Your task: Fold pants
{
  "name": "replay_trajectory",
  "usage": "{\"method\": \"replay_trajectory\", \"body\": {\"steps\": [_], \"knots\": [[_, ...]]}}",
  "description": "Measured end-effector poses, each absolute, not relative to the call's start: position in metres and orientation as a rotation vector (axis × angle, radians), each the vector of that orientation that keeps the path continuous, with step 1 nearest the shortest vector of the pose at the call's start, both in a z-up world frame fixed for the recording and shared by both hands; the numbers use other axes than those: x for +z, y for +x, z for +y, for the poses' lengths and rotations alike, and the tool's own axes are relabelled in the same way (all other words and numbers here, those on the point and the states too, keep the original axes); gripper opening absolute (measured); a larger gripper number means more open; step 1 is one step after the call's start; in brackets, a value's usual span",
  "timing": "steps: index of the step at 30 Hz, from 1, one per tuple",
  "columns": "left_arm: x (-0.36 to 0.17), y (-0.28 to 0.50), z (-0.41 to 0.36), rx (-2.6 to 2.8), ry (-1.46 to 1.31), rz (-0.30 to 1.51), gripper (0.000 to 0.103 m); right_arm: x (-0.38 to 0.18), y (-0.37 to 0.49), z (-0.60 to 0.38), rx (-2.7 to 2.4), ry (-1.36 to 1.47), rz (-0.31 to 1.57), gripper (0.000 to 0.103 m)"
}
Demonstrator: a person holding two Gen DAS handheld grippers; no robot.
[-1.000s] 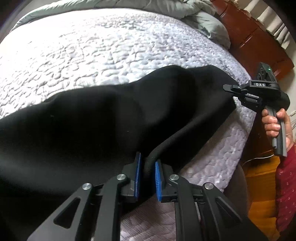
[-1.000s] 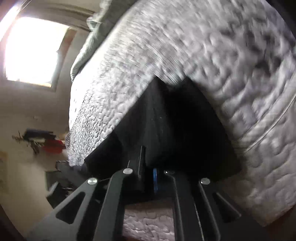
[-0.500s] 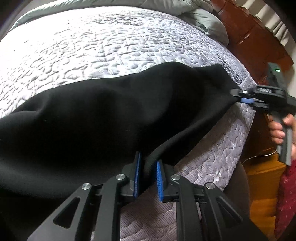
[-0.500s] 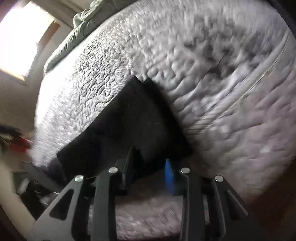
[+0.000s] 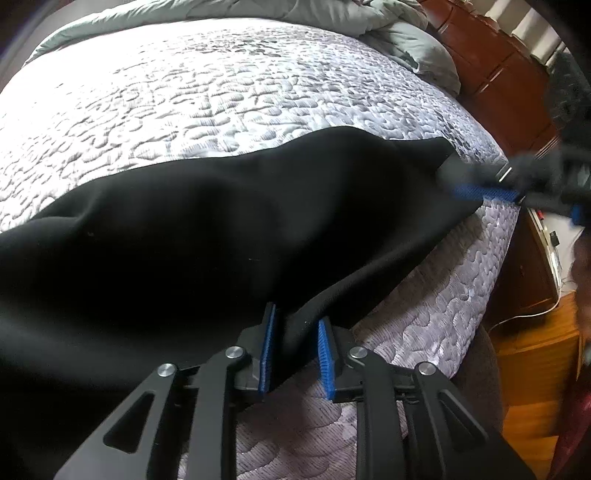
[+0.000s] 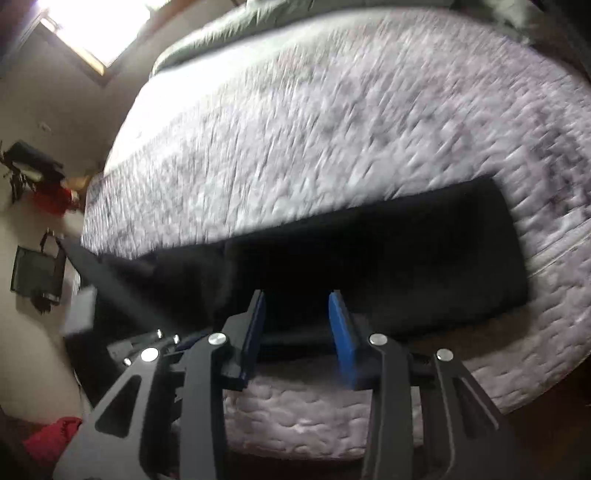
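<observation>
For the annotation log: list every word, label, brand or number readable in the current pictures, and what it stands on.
No text can be read in either current view.
Right gripper: motion-blurred in the left wrist view; any marking on its body is unreadable.
Black pants: no visible label or tag.
Quilted bedspread: stitched pattern only, no lettering.
Dark items on the wall: too small and blurred to show any writing.

Quilted bed [image 5: 221, 92], bright window [image 6: 96, 26]

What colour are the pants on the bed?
Plain black pants, no pattern visible, lying on the pale quilted bedcover; clearest in the left wrist view.
</observation>
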State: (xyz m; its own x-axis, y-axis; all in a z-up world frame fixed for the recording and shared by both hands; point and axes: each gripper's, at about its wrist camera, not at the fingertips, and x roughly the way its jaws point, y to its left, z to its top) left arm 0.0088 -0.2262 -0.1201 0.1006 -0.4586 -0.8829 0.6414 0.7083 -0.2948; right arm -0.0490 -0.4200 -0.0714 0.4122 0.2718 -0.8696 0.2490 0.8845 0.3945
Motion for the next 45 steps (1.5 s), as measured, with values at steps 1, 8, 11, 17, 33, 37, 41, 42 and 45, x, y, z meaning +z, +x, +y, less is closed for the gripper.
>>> {"method": "replay_trajectory", "body": {"steps": [1,8,11,17,33,37,41,42,45], "knots": [[-0.120,0.009,-0.226,-0.818,0.174,1.225,0.022,-0.085,-0.046,-0.413,0.020,0.516,1.202,0.037],[-0.103,0.007,-0.206,-0.797,0.087,1.270,0.063,-0.131,-0.047,-0.399,-0.043,0.516,1.269,0.035],[-0.087,0.010,-0.174,-0.743,-0.012,1.263,0.073,-0.132,-0.048,-0.393,-0.065,0.484,1.262,0.035],[-0.083,0.043,-0.098,-0.438,-0.118,1.308,0.080,-0.134,-0.049,-0.384,-0.093,0.472,1.240,0.038],[-0.111,0.102,-0.040,-0.337,-0.375,1.406,0.011,-0.135,-0.069,-0.427,-0.044,0.600,1.225,0.038],[-0.098,0.066,-0.033,-0.345,-0.340,1.280,0.011,-0.134,-0.071,-0.431,-0.032,0.597,1.232,0.037],[-0.103,0.029,-0.032,-0.337,-0.323,1.254,0.011,-0.131,-0.071,-0.435,-0.024,0.605,1.240,0.037],[-0.107,0.023,-0.032,-0.337,-0.323,1.253,0.011,-0.130,-0.071,-0.436,-0.025,0.602,1.244,0.037],[-0.115,0.011,-0.032,-0.338,-0.316,1.253,0.011,-0.129,-0.068,-0.433,-0.034,0.585,1.251,0.037]]}}
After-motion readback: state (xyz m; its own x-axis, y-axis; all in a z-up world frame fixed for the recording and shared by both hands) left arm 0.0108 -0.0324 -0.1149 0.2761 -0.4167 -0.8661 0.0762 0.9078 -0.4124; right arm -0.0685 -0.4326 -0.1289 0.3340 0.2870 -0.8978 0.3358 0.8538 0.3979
